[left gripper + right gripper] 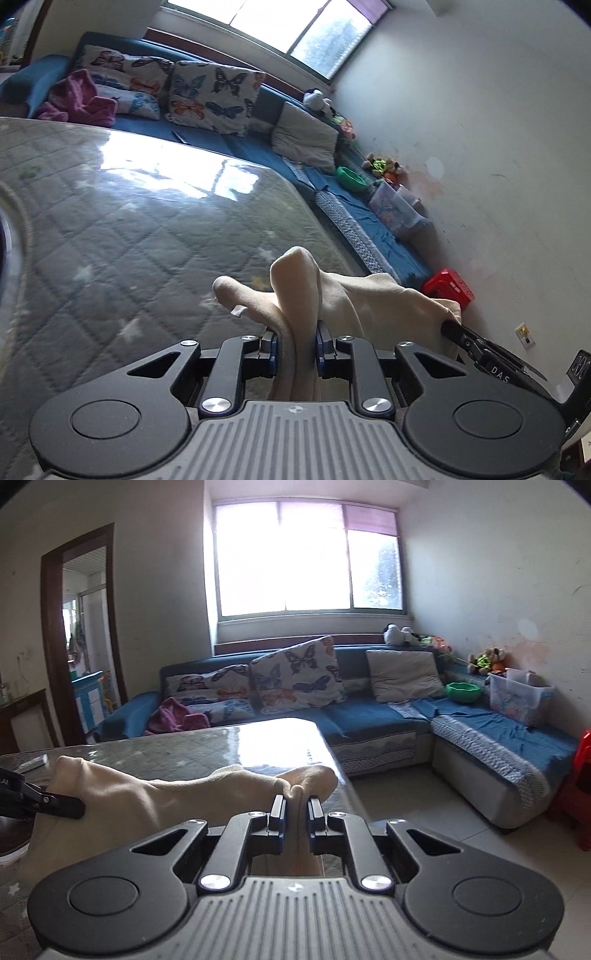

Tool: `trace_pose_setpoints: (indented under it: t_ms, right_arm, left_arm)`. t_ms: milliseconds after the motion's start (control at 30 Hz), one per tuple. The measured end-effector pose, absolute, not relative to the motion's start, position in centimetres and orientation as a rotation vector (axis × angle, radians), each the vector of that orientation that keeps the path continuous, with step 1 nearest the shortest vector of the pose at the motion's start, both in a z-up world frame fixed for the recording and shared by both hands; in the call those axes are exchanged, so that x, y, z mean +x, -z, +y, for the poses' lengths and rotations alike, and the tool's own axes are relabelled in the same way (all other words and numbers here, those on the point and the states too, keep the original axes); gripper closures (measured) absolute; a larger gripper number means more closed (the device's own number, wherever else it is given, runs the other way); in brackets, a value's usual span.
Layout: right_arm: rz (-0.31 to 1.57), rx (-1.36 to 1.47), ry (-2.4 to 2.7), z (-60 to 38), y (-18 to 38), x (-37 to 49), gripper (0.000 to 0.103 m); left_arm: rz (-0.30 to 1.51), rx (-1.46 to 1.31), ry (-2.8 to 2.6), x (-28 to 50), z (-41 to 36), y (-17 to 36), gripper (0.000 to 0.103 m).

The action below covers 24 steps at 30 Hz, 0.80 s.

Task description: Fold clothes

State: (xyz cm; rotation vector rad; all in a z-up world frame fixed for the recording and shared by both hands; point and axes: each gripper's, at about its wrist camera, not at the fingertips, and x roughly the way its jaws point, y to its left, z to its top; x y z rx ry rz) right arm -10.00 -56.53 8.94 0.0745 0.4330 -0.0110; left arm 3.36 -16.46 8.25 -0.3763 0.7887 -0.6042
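A cream-coloured garment hangs stretched between my two grippers above the grey quilted table. My left gripper is shut on a bunched fold of the cloth, which rises in a peak past its pads. In the right wrist view my right gripper is shut on another edge of the same cream garment. Each view shows the other gripper's black fingers biting the cloth: the right one at the far right, the left one at the far left.
A blue corner sofa with butterfly cushions, a pink cloth, a green bowl and a clear box lies beyond the table. A red stool stands by the wall. Tiled floor runs to the table's right.
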Motion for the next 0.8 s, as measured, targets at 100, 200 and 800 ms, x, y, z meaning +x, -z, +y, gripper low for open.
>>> trace_pose_setpoints:
  t_ms: [100, 200, 800]
  right_arm:
    - [0.450, 0.077, 0.044, -58.0, -8.8, -9.3, 0.093]
    - [0.483, 0.082, 0.071, -59.4, -8.0, -8.7, 0.093]
    - [0.651, 0.085, 0.068, -59.3, -1.6, -6.0, 0.089]
  left_arm:
    - [0.810, -0.381, 0.630, 4.3, -18.5, -8.0, 0.083]
    - [0.847, -0.397, 0.650, 5.2, -19.6, -7.1, 0.083]
    - [1.033, -0.346, 0.605, 6.1, -18.7, -1.6, 0.084]
